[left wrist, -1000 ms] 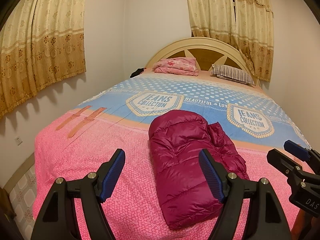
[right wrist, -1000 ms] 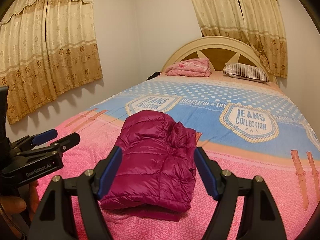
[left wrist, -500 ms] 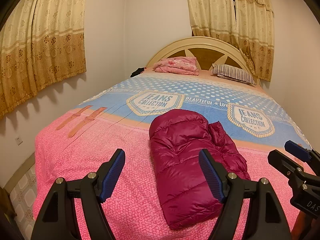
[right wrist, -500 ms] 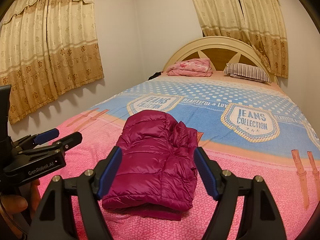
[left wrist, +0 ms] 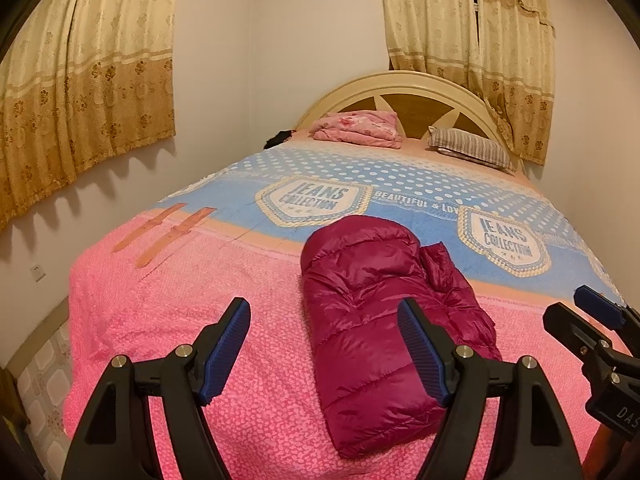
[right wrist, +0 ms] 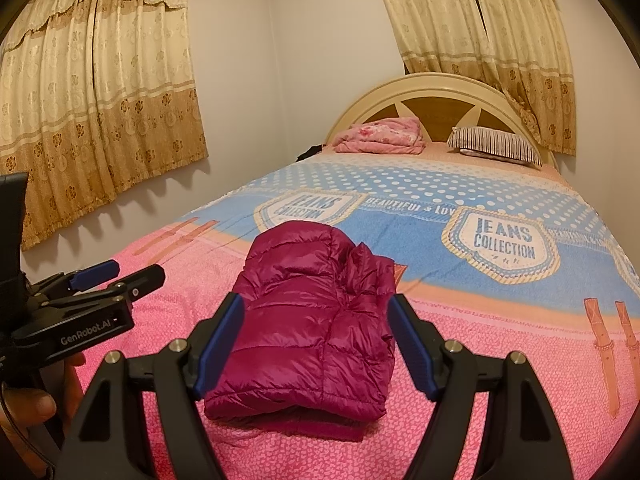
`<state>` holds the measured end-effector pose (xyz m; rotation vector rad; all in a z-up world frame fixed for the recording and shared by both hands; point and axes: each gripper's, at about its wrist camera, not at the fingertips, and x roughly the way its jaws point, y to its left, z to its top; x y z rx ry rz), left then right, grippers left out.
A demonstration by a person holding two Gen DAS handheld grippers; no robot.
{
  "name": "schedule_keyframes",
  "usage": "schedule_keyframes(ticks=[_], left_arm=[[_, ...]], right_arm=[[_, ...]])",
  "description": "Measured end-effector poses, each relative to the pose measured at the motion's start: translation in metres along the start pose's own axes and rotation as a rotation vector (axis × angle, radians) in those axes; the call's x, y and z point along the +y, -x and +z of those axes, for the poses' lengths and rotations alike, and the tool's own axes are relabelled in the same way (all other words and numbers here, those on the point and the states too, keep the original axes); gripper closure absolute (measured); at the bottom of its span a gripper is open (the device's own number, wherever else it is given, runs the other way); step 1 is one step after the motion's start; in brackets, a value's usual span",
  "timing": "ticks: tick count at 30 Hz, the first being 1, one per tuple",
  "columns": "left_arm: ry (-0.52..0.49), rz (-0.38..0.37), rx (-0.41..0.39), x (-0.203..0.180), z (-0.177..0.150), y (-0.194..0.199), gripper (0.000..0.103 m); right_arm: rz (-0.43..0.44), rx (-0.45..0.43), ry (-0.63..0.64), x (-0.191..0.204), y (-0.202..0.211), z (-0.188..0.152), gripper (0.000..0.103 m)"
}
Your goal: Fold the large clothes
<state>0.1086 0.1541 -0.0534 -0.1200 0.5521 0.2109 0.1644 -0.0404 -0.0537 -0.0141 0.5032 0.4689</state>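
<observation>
The bed (left wrist: pixel 168 304) filled the room, its pink and blue blanket (right wrist: pixel 500 344) spread flat. On the pink part near the foot lay the folded magenta puffer jacket (left wrist: pixel 372 312). My left gripper (left wrist: pixel 324 344) and right gripper (right wrist: pixel 316 340) hung above the bed, both spread wide and holding nothing.

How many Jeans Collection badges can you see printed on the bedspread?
2. One badge sits on the blue band just beyond the folded maroon jacket, partly hidden by it. The other badge lies further right on the same band. More could be hidden past the bedspread's right edge.
</observation>
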Motion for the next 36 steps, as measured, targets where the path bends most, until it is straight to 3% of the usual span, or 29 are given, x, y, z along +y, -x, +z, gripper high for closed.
schedule_keyframes(ticks=[16, 24, 36], left_arm=[[0.000, -0.006, 0.009, -0.0024, -0.0004, -0.0014, 0.025], [0.000, 0.035, -0.002, -0.0006, -0.0015, -0.0017, 0.006], [-0.058, 0.055, -0.040, -0.0103, -0.0059, 0.0008, 0.006]], right_arm=[[-0.001, -0.004, 0.002, 0.0029, 0.0008, 0.0028, 0.026], [0.006, -0.002, 0.009, 0.0064, 0.0010, 0.0030, 0.026], [0.010, 0.007, 0.010, 0.0048, -0.0005, -0.0003, 0.026]])
